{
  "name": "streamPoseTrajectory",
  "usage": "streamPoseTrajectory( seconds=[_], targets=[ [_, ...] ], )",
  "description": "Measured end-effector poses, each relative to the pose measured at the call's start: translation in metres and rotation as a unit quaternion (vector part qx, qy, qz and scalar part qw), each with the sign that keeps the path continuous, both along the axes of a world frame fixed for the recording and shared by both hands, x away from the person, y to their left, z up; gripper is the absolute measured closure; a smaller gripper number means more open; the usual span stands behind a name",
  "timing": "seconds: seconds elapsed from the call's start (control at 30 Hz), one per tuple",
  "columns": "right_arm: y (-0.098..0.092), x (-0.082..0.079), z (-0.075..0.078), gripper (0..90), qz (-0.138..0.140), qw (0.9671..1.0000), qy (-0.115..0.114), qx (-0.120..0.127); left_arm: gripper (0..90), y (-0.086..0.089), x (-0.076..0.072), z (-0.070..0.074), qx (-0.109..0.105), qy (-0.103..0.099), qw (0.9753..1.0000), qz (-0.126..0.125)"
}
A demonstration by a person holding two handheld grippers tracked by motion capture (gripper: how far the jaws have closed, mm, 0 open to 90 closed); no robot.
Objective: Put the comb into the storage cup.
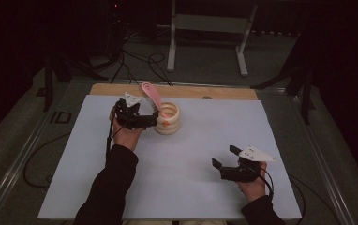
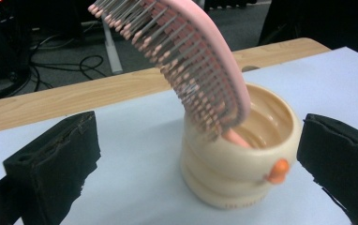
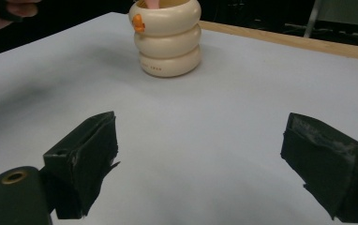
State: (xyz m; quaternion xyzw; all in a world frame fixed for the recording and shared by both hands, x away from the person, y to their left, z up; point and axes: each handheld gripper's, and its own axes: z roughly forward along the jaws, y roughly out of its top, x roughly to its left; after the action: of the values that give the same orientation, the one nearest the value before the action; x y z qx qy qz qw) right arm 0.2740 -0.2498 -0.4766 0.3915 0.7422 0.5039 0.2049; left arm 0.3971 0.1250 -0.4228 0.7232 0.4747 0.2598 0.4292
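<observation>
Hairbrush (image 2: 200, 70) stands handle-down in the cream cup (image 2: 238, 164), just ahead of your left gripper (image 1: 154, 120), jaws wide, empty. Looks placed; back straight out. Right gripper (image 1: 224, 157) open, idle.

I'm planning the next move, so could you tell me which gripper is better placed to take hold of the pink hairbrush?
Left. The left gripper is open right beside the cup holding the hairbrush; the right gripper rests far off.

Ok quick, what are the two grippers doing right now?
Left gripper: open, holding nothing, by the cream holder with the pink hairbrush in it.
Right gripper: open, holding nothing.
</observation>
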Motion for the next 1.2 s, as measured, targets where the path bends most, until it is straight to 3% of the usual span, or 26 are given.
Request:
streamPoseTrajectory(
  seconds=[0.33,0.5,0.53,0.8,0.83,1.0,1.07,1.1,1.2],
  targets=[
    [0.001,-0.001,0.0,10.7,0.0,1.0,-0.004,-0.001,0.4,0.024,-0.037,-0.01,0.006,-0.008,0.9997,-0.023],
    [0.001,-0.001,0.0,10.7,-0.001,1.0,-0.004,-0.001,0.4,0.039,-0.048,-0.015,-0.01,-0.004,0.9996,-0.025],
    [0.001,-0.001,0.001,10.7,-0.001,1.0,-0.004,-0.001,0.4,0.049,-0.056,-0.018,-0.016,-0.005,0.9996,-0.025],
    [0.0,-0.001,0.001,10.7,-0.003,1.0,-0.004,-0.001,0.4,0.071,-0.075,-0.028,-0.019,-0.008,0.9996,-0.02],
    [0.0,-0.001,0.001,10.7,-0.003,1.0,-0.004,-0.001,0.4,0.078,-0.083,-0.033,-0.023,-0.011,0.9995,-0.02],
    [-0.003,-0.002,0.002,10.7,-0.007,1.0,-0.006,0.001,0.4,0.091,-0.099,-0.044,-0.026,-0.01,0.999,-0.035],
    [-0.005,-0.002,0.002,10.7,-0.008,0.9999,-0.01,0.002,0.4,0.091,-0.099,-0.044,-0.026,-0.01,0.999,-0.035],
    [-0.008,-0.002,0.004,10.6,-0.014,0.9998,-0.011,0.008,0.4,0.102,-0.108,-0.049,-0.038,-0.019,0.9986,-0.031],
    [-0.011,-0.002,0.005,10.7,-0.017,0.9997,-0.014,0.009,0.4,0.108,-0.114,-0.05,-0.035,-0.031,0.9986,-0.025]
  ],
)
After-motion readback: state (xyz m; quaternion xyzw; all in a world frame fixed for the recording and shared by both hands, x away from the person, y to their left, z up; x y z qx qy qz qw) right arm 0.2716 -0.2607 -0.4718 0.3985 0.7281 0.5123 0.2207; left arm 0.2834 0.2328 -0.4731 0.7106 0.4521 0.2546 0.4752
